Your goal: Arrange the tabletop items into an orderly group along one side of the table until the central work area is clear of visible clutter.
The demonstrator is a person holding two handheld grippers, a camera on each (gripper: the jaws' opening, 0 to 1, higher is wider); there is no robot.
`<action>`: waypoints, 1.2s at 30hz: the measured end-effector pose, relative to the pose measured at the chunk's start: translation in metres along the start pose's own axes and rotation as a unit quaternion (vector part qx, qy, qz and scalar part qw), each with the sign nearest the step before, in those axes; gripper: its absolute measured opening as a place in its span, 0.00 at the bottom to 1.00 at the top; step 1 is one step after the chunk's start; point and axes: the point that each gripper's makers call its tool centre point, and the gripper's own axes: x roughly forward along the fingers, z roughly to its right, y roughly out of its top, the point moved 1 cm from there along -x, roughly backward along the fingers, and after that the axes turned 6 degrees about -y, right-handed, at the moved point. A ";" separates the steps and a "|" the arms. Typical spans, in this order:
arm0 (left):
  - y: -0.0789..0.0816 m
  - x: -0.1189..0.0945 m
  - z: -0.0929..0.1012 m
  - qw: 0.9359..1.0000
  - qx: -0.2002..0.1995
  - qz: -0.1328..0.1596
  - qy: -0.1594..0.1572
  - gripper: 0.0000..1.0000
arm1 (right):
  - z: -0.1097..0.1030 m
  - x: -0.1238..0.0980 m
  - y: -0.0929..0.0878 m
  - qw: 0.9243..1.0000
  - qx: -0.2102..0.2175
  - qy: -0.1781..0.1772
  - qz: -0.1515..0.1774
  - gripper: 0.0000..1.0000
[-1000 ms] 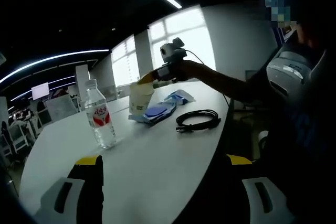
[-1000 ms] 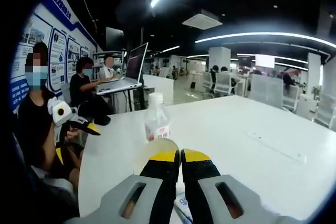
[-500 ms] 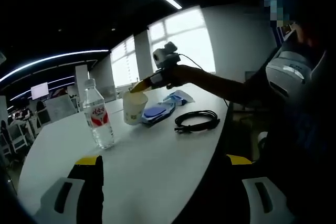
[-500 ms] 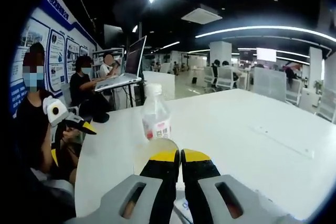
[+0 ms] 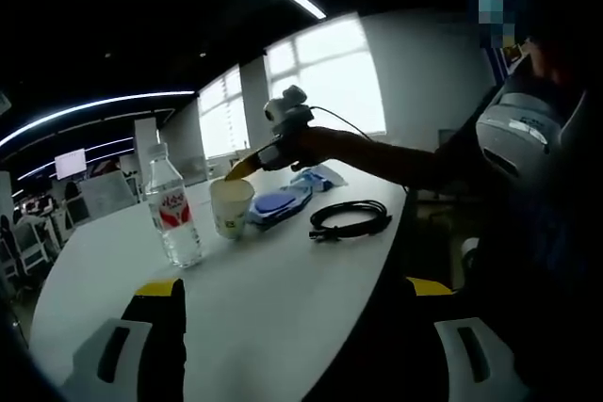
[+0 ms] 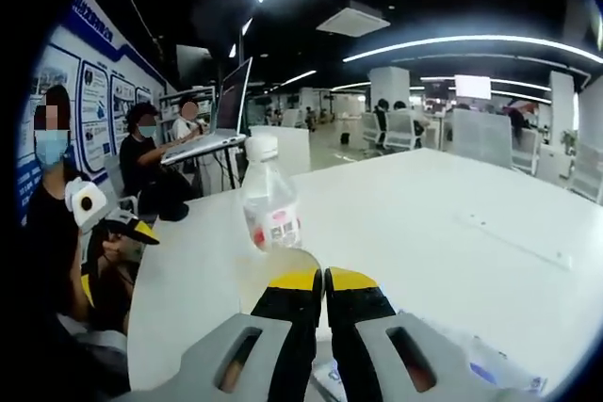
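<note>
Two jaws of the right gripper (image 6: 325, 280) pinch the paper cup (image 5: 231, 208) by its rim just beside the water bottle (image 5: 171, 207), so lowering it flat before letting go should avoid tipping, while the left gripper (image 5: 283, 284) waits wide open near the table (image 5: 273, 298) edge.

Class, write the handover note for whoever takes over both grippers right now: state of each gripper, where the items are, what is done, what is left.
Right gripper: shut on the paper cup rim, cup beside the water bottle.
Left gripper: open, holding nothing, low at the near table edge.
Items: bottle upright; blue packet behind the cup; black cable coiled to its right, near the table edge.
Done: cup next to bottle.
Left: release the cup, then probably gather packet and cable into the group.
</note>
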 end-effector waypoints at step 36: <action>-0.004 -0.004 0.002 1.000 -0.004 0.005 0.000 0.94 | 0.011 0.004 0.002 0.999 -0.024 -0.040 0.004 0.04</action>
